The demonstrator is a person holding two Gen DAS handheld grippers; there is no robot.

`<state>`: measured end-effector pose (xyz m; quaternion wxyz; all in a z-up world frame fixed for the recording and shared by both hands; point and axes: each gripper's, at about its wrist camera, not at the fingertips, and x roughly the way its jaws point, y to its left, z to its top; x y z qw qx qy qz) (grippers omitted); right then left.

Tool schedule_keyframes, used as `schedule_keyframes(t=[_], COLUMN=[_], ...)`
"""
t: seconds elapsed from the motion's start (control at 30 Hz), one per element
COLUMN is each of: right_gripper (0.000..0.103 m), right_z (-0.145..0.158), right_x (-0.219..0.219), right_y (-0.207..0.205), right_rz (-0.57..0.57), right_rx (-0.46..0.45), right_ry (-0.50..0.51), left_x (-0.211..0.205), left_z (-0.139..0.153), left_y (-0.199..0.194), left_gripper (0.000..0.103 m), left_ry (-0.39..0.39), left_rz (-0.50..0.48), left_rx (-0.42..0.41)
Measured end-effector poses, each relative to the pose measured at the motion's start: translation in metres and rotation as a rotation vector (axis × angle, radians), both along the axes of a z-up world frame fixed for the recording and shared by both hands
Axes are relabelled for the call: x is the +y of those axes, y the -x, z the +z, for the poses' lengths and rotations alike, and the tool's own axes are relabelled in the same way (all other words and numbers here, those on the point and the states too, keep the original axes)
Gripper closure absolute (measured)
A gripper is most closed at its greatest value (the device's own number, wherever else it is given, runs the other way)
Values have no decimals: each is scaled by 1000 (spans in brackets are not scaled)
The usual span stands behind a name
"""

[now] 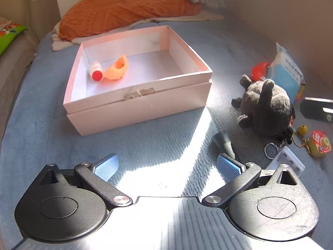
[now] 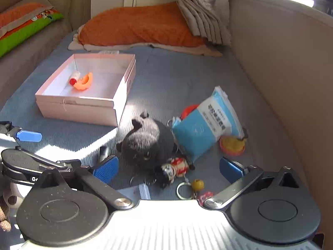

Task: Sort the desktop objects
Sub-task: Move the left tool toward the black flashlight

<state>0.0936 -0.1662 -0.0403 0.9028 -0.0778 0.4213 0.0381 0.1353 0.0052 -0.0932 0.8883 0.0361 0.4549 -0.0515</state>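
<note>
A pink open box (image 1: pixel 145 102) (image 2: pixel 83 106) sits on the blue blanket and holds a small white bottle with a red cap (image 1: pixel 95 70) (image 2: pixel 74 78) and an orange curved toy (image 1: pixel 117 68) (image 2: pixel 84 81). My left gripper (image 1: pixel 167 166) is open and empty in front of the box. My right gripper (image 2: pixel 168 168) is open and empty, just above a dark plush toy (image 2: pixel 148 141) (image 1: pixel 264 108), a small doll keychain (image 2: pixel 174 169) and a blue packet (image 2: pixel 205 125) (image 1: pixel 286 74).
Near the plush lie a grey tube (image 1: pixel 223 143), key rings (image 2: pixel 184 190), a yellow bead (image 2: pixel 197 184), a red-yellow charm (image 1: pixel 319 146), a yellow-orange disc (image 2: pixel 232 144), a red toy (image 1: pixel 259 70) and a black case (image 1: pixel 317 109). An orange blanket (image 2: pixel 141 27) lies behind; a beige padded wall (image 2: pixel 281 73) runs along the right.
</note>
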Motion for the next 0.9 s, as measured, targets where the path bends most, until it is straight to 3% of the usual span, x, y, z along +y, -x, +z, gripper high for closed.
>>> schedule_keyframes(t=[0.13, 0.4, 0.53, 0.67, 0.8, 0.9], right_gripper=[1, 4, 4, 4, 9, 14], right_z=[-31, -50, -57, -59, -51, -48], right_x=[3, 8, 2, 2, 12, 29], right_y=[22, 24, 19, 19, 28, 35], right_rz=[49, 65, 30, 31, 116, 213], right_rx=[131, 228, 269, 260, 178, 120], right_ry=[7, 22, 5, 5, 22, 70], left_x=[-12, -15, -19, -14, -14, 7], left_z=[-10, -24, -30, -33, -31, -15], left_y=[10, 25, 29, 31, 32, 28], left_gripper=[0, 0, 0, 0, 0, 0], left_ry=[2, 31, 1, 22, 14, 112], left_rz=[8, -10, -29, -27, -36, 22], left_rx=[103, 235, 237, 240, 254, 224])
